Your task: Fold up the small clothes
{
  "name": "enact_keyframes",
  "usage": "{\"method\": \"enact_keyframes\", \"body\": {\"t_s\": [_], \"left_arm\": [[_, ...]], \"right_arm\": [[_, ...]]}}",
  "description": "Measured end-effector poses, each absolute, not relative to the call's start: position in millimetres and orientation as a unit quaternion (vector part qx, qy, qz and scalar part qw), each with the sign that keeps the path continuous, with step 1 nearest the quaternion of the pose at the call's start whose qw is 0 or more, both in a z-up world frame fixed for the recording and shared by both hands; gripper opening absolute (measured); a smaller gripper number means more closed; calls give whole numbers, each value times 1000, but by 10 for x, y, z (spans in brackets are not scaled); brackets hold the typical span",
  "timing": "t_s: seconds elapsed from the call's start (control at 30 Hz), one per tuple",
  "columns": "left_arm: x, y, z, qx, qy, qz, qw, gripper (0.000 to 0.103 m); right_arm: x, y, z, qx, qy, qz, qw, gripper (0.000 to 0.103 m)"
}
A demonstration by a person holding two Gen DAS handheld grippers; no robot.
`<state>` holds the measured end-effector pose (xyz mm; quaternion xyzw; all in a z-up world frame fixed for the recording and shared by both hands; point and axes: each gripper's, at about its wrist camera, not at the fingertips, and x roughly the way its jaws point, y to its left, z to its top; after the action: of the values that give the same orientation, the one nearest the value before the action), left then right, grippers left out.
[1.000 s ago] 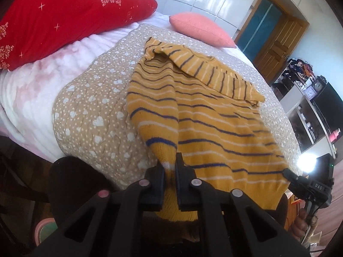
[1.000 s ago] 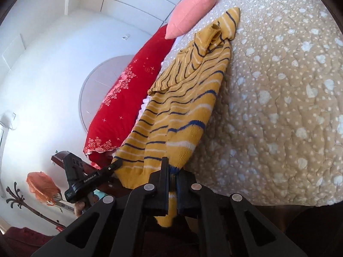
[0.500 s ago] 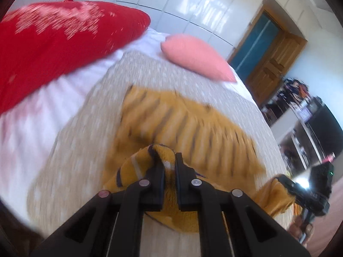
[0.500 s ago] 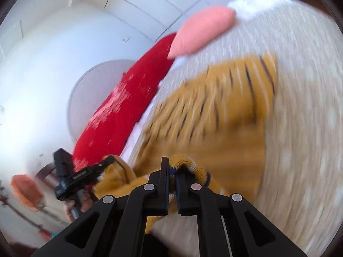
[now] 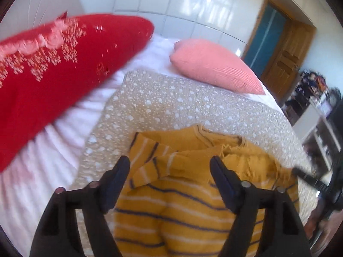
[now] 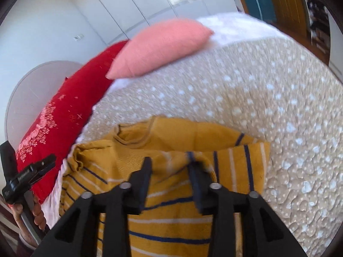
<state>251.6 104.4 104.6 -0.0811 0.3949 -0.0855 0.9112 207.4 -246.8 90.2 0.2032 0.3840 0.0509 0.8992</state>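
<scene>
Sweater (image 5: 188,205) – ribbed knit cloth; bedspread (image 5: 171,107) – quilted, puckered; wardrobe doors (image 5: 193,4) – glossy.

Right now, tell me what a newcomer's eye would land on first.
The mustard striped sweater stands out, folded over on the spotted beige quilt, right under both open tools. Behind it, a big red pillow fills the left of the left wrist view, with a smaller pink pillow beside it at the head of the bed.

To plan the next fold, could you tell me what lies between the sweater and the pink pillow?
Only bare spotted quilt between sweater and pink pillow, in both wrist views.
</scene>
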Motion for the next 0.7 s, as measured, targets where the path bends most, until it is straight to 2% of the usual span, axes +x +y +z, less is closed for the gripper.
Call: {"method": "enact_keyframes", "body": {"t_s": [0.17,0.37,0.57,0.7], "left_arm": [[2257,977,807,-40,408,-108,905,78],[2248,794,382,11,433,-106,895,78],[2444,1420,353,-91,432,-30,897,79],[2274,1758,479,-101,390,45,914,79]], "right_arm": [[1967,-2112,999,171,371,80,909,53],[2302,-1714,548,116,445,108,882,53],[2951,-2278,420,115,453,-25,884,52],[2861,-2369,701,123,422,-47,897,53]]}}
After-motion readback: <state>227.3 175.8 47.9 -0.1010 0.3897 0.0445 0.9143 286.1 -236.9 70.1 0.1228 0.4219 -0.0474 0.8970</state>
